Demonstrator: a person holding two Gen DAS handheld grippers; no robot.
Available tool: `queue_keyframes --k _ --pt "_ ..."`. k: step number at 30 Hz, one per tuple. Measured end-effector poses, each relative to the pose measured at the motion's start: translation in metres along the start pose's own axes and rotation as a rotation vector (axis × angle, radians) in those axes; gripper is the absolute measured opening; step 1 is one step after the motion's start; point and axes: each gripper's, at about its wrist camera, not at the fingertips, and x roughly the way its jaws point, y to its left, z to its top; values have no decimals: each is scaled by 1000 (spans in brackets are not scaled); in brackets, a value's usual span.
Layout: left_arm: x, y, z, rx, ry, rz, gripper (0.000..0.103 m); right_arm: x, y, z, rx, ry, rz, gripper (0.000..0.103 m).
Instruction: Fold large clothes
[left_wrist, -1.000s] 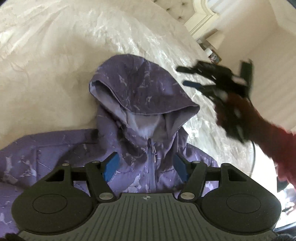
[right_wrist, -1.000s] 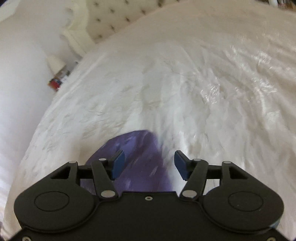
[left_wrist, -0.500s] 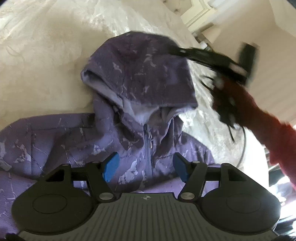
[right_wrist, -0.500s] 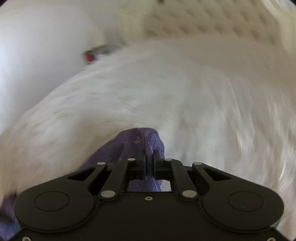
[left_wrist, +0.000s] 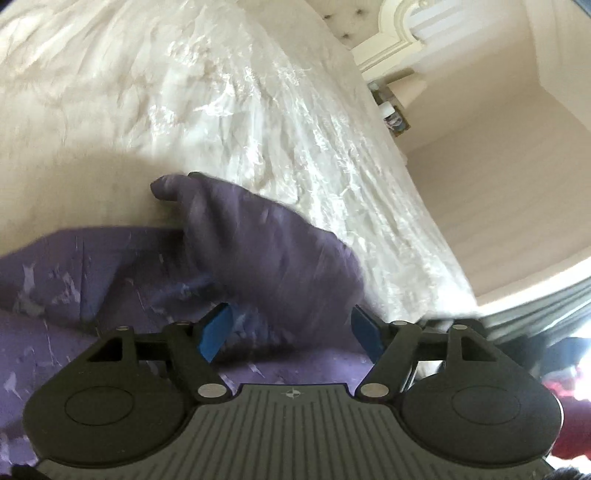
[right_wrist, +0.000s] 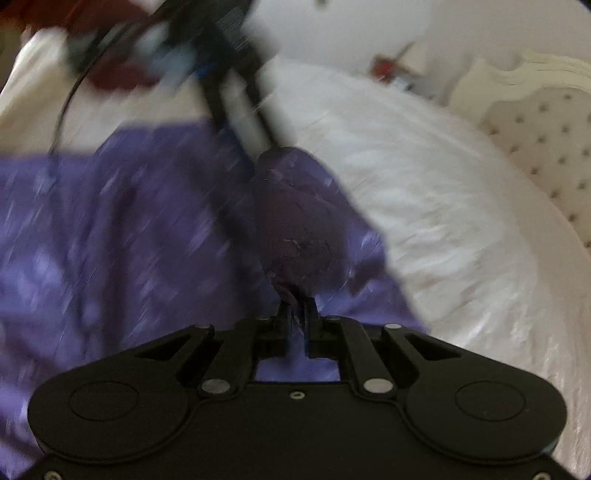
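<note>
A purple hooded jacket with pale marbled streaks (left_wrist: 92, 280) lies spread on a white, shiny, crinkled bedspread (left_wrist: 229, 96). The right gripper (right_wrist: 298, 314) has its jaws pinched tight on the jacket's hood (right_wrist: 295, 225), and the fabric bunches up in a dark fold just ahead of them. The left gripper (left_wrist: 290, 332) hangs over the near part of the jacket, its blue-padded jaws opening, with the folded hood lying beyond them but nothing pressed between the pads. A tufted cream headboard (right_wrist: 546, 129) stands at the far right.
</note>
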Motion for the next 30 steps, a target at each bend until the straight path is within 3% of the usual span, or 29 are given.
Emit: queue_keyframes --k 3,7,8,9,11,12,15,16,20,21,24,26,27,28,29,30 --pt "6 7 -1 -48 4 5 70 14 14 -14 -39 58 9 11" --pt "24 20 0 -113 27 72 70 17 1 -21 115 89 -22 14" --pt "27 22 0 -113 29 88 70 16 -7 -20 184 89 -28 19" --pt "30 24 0 -114 30 105 69 13 -13 -21 261 87 -33 38" --pt "33 28 0 -116 30 121 69 5 -28 -27 432 77 -42 61" --pt "34 30 0 -121 30 124 69 0 -34 -32 513 76 -42 65" --pt "37 36 -1 -134 29 107 65 -16 -52 -49 782 53 -42 65" --pt "37 37 -1 -137 28 101 58 -20 -58 -55 879 37 -40 65" --pt "44 36 -2 -156 26 90 48 -20 -81 -77 1260 -57 -10 67" --pt "46 35 -4 -160 21 87 41 -16 -82 -81 1329 -68 0 67" --pt "45 31 -7 -162 -9 97 16 -2 -82 -82 1440 -92 24 67" --pt "44 26 -9 -162 -30 94 13 11 -77 -77 1479 -78 51 67" --pt "42 21 -9 -152 -44 95 6 18 -75 -74 1500 -49 61 63" --pt "39 15 -8 -136 -51 104 5 25 -72 -70 1504 -33 62 55" --pt "35 8 -6 -121 -57 117 5 24 -73 -65 1496 -31 47 17" --pt "30 -2 -3 -105 -66 116 5 20 -74 -58 1488 -37 30 13"
